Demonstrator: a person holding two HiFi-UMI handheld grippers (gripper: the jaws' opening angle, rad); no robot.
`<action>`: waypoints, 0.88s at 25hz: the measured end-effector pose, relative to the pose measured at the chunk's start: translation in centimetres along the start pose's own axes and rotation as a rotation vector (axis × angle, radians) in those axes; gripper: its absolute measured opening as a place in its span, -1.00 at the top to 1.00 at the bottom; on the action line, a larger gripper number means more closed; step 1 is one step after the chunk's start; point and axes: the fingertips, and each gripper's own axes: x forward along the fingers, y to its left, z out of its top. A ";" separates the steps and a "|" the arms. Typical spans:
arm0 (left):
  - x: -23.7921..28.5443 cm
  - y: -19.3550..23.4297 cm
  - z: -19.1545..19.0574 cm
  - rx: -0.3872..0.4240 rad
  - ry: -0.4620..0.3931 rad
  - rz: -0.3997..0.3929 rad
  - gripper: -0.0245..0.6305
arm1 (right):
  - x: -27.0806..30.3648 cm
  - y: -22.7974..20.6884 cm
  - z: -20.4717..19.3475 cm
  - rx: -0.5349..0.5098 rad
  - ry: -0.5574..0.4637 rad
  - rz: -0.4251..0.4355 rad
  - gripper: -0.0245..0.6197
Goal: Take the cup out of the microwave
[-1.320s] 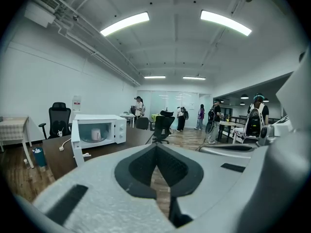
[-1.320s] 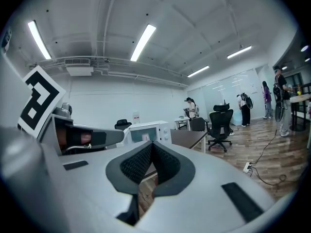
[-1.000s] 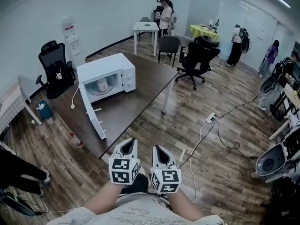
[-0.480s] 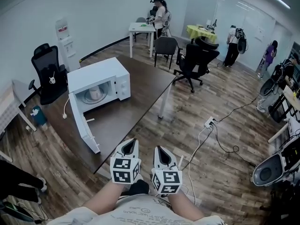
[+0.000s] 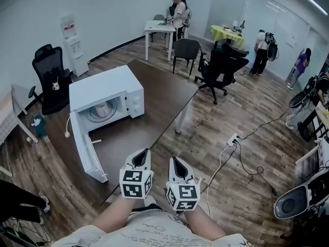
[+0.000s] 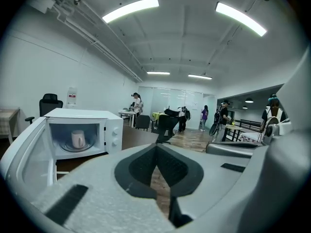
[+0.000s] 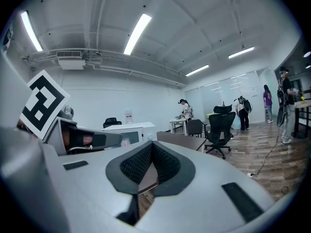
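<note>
A white microwave (image 5: pixel 105 89) stands on the dark brown table (image 5: pixel 154 99), its door (image 5: pixel 85 151) swung fully open toward me. A pale cup (image 5: pixel 104 107) sits upright on the turntable inside; in the left gripper view the cup (image 6: pixel 77 139) shows clearly through the open front of the microwave (image 6: pixel 112 132). My left gripper (image 5: pixel 142 155) and right gripper (image 5: pixel 175 162) are held side by side near my body, well short of the table's near corner. Both are shut with nothing between the jaws, as their own views show for the left gripper (image 6: pixel 156 147) and right gripper (image 7: pixel 152 143).
A black office chair (image 5: pixel 223 66) and a grey chair (image 5: pixel 185 49) stand beyond the table's far end. Another black chair (image 5: pixel 49 76) is at the left wall. A power strip (image 5: pixel 234 138) with cables lies on the wood floor to the right. People stand at the back.
The microwave and table have slid lower and nearer in the head view as I came a little closer. Both grippers stay shut and side by side.
</note>
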 end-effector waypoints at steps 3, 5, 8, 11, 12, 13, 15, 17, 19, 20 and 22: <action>2.3 2.0 1.3 -0.012 -0.011 0.021 0.90 | 3.0 -1.1 1.1 0.001 -0.015 -0.033 0.88; 3.8 3.3 2.0 -0.019 -0.018 0.034 0.90 | 4.9 -1.6 1.6 0.007 -0.018 -0.040 0.88; 5.6 5.2 2.5 -0.029 -0.018 0.048 0.90 | 7.8 -1.4 2.1 0.012 -0.017 -0.021 0.88; 7.1 7.4 2.8 -0.045 -0.019 0.071 0.90 | 10.9 -0.6 2.2 0.003 -0.004 0.025 0.88; 7.5 8.2 2.8 -0.052 -0.018 0.081 0.90 | 11.8 -0.2 2.1 -0.001 0.002 0.038 0.88; 7.8 9.0 2.7 -0.058 -0.016 0.091 0.90 | 12.5 0.1 2.0 -0.004 0.008 0.047 0.88; 8.1 10.4 2.4 -0.070 -0.011 0.111 0.90 | 13.5 0.9 1.6 -0.007 0.019 0.062 0.88; 8.2 11.6 1.9 -0.082 -0.007 0.127 0.90 | 14.3 1.7 1.1 -0.011 0.030 0.083 0.88; 8.2 12.6 1.4 -0.090 -0.003 0.140 0.90 | 15.2 2.6 0.7 -0.016 0.044 0.112 0.88; 8.1 13.1 1.2 -0.093 0.000 0.148 0.90 | 15.6 3.1 0.4 -0.019 0.053 0.132 0.88; 7.6 14.0 0.8 -0.100 0.007 0.167 0.90 | 16.3 4.8 0.1 -0.018 0.072 0.192 0.88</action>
